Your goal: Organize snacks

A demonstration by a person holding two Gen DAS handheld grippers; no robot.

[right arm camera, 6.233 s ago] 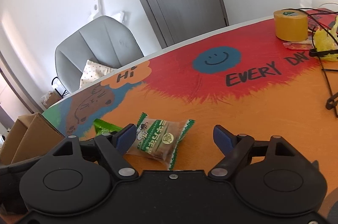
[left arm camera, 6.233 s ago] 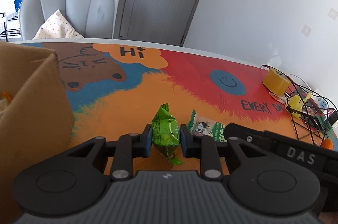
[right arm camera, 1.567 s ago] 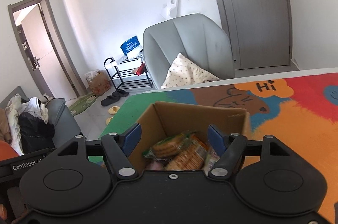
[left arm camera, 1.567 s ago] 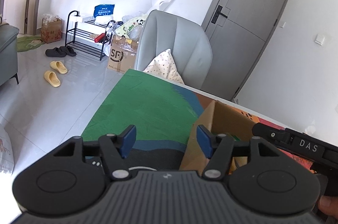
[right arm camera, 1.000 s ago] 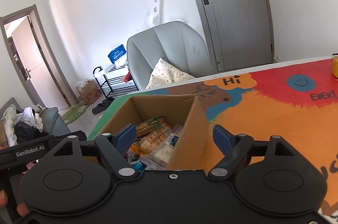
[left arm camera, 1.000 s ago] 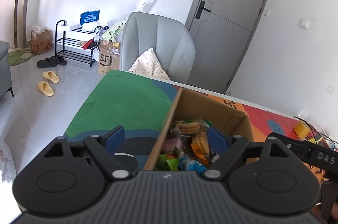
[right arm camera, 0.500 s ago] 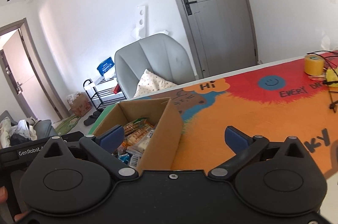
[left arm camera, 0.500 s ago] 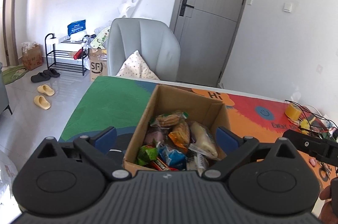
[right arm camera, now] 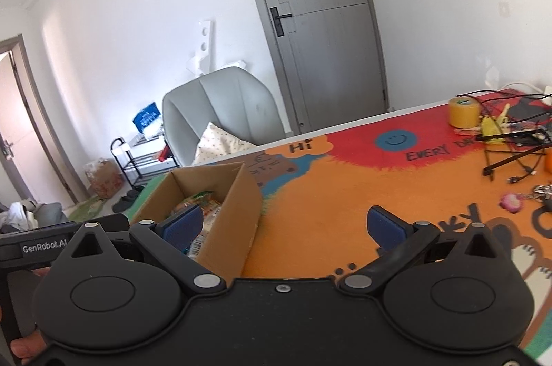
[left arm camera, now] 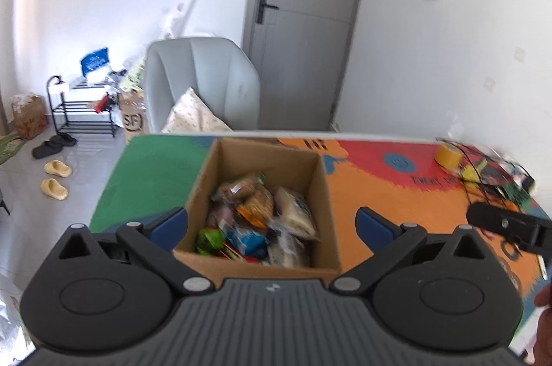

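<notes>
An open cardboard box [left arm camera: 269,159] stands on the colourful table mat [left arm camera: 379,193], filled with several snack packets [left arm camera: 255,214]. My left gripper [left arm camera: 272,221] hovers above and short of the box; its jaws are opening, spread wider than the box, and nothing is between the pads. My right gripper [right arm camera: 283,226] is open and empty over the orange part of the mat, just right of the box [right arm camera: 238,228]. Its left fingertip overlaps the box's packets [right arm camera: 203,207] in the right wrist view. The right gripper's black body [left arm camera: 507,224] shows at the right of the left wrist view.
A yellow tape roll [right arm camera: 464,112], a black wire rack with cables [right arm camera: 510,138] and a pink keychain [right arm camera: 510,203] lie at the mat's right end. A grey chair [left arm camera: 203,83] with a cushion stands behind the table. The table edge runs just left of the box.
The green packet and the biscuit pack once at the jaws are gone from them. Both grippers have widened and drawn back and up from the box, the views swinging right.
</notes>
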